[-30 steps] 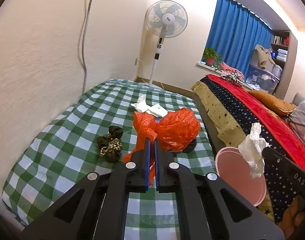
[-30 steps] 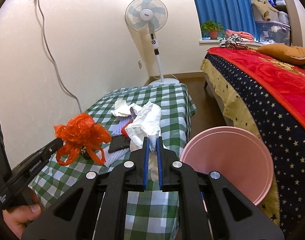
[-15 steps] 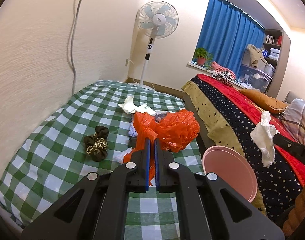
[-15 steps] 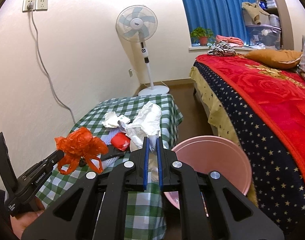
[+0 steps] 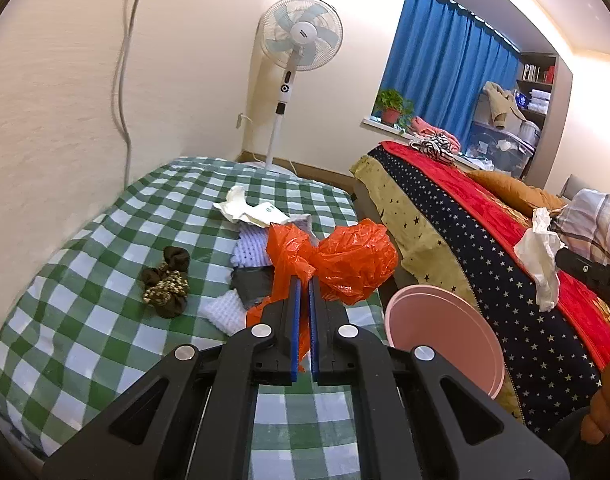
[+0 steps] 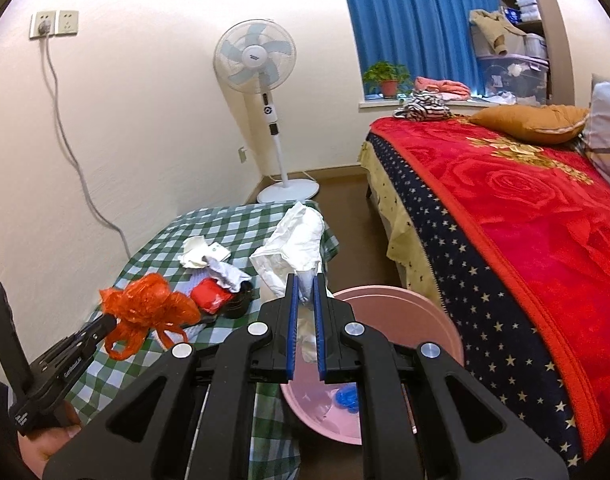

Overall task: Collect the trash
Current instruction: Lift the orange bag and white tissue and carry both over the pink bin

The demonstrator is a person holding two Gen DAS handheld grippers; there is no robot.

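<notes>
My left gripper [image 5: 304, 280] is shut on a crumpled orange plastic bag [image 5: 345, 256] and holds it above the green checked table [image 5: 85, 280]; the bag also shows in the right wrist view [image 6: 149, 312]. My right gripper [image 6: 305, 280] is shut on a crumpled white tissue [image 6: 293, 244], held above the pink bin [image 6: 437, 320]. The tissue also shows in the left wrist view [image 5: 539, 252], to the right of the pink bin [image 5: 457, 336]. Blue and pale scraps lie inside the bin.
On the table lie white paper scraps [image 5: 245, 210], a dark scrunchie [image 5: 165, 284], knitted cloths [image 5: 249, 240], a red packet [image 6: 211, 296] and a black object [image 6: 237, 304]. A standing fan [image 6: 265, 100] is behind. A bed with a red blanket [image 6: 525, 208] is on the right.
Both grippers have risen and drawn back with their loads. The right gripper with the tissue now sits over the bin, whose inside has come into view.
</notes>
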